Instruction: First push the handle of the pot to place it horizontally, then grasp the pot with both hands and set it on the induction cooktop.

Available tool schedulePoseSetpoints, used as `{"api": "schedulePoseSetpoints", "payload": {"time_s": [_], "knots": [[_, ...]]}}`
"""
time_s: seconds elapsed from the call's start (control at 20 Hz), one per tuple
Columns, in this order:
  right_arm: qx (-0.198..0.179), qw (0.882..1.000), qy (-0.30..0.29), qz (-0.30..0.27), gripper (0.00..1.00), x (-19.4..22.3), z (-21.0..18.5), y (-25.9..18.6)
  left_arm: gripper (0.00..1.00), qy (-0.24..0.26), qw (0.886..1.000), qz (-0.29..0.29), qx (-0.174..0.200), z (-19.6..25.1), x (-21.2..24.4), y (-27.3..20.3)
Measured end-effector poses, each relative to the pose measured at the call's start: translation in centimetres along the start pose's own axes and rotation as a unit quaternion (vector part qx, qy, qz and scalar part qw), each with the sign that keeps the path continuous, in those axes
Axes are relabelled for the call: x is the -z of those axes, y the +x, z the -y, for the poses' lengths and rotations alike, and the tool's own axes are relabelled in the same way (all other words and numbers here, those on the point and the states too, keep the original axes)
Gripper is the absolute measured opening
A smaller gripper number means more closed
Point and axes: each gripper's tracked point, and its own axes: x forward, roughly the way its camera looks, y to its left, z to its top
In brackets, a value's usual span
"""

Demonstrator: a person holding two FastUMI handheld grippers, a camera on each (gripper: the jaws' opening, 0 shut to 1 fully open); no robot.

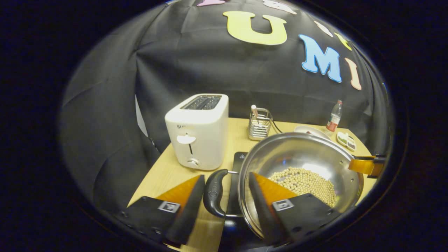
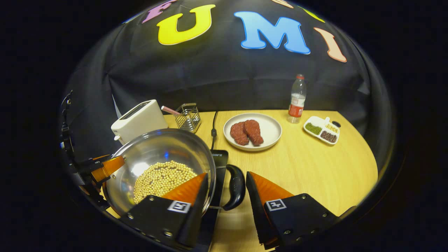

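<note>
Pot: steel, holding soybeans, over the black induction cooktop.
Left gripper: spread, its fingers astride the pot's black side handle.
Right gripper: spread, astride the opposite handle.
Axis: handle to handle, running between the grippers.

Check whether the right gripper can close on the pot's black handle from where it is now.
Probably yes. The right gripper is open, with the black handle in the gap between its fingers. One finger overlaps the pot rim, and nothing lies between fingers and handle.
</note>
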Motion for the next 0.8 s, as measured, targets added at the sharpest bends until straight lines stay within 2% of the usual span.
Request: {"api": "schedulePoseSetpoints", "payload": {"time_s": [0.05,0.1,0.2,0.25,0.3,0.35,0.45,0.5,0.65,0.7,0.8], "knots": [[0.009,1.000,-0.001,0.011,0.84,-0.3,0.6,-0.8,0.98,0.001,1.000,0.004,-0.006,-0.1,-0.2,0.1],[0.014,1.000,0.001,0.023,0.97,-1.3,1.2,-1.1,0.96,0.004,1.000,0.007,-0.008,-0.2,-0.4,0.1],[0.022,0.999,0.007,0.043,0.97,-2.5,2.4,-2.5,0.94,0.015,1.000,0.022,-0.014,-0.3,-1.4,-0.6],[0.025,0.998,0.007,0.056,0.97,-3.3,3.0,-3.1,0.96,0.020,0.999,0.036,-0.017,-0.2,-2.3,-1.1],[0.028,0.997,0.006,0.069,0.97,-4.0,3.8,-3.9,0.94,0.024,0.998,0.052,-0.014,0.4,-3.5,-2.1],[0.032,0.996,0.004,0.081,0.97,-4.6,4.7,-4.7,0.99,0.030,0.997,0.068,-0.011,1.4,-4.6,-2.9],[0.039,0.994,-0.005,0.106,0.97,-5.9,6.3,-6.5,0.96,0.040,0.994,0.100,-0.002,3.8,-6.6,-4.8],[0.040,0.992,-0.008,0.117,0.97,-6.3,7.3,-7.3,0.99,0.043,0.992,0.115,0.004,5.4,-7.7,-5.6],[0.041,0.989,-0.008,0.143,0.97,-7.6,10.1,-10.2,1.00,0.039,0.988,0.148,0.019,10.0,-10.1,-8.6],[0.041,0.987,-0.010,0.152,0.97,-7.9,11.1,-11.5,0.93,0.035,0.987,0.156,0.024,11.7,-10.7,-9.9],[0.042,0.984,-0.016,0.172,0.97,-8.7,13.4,-13.9,0.96,0.026,0.984,0.174,0.035,15.2,-11.7,-12.2]]}}
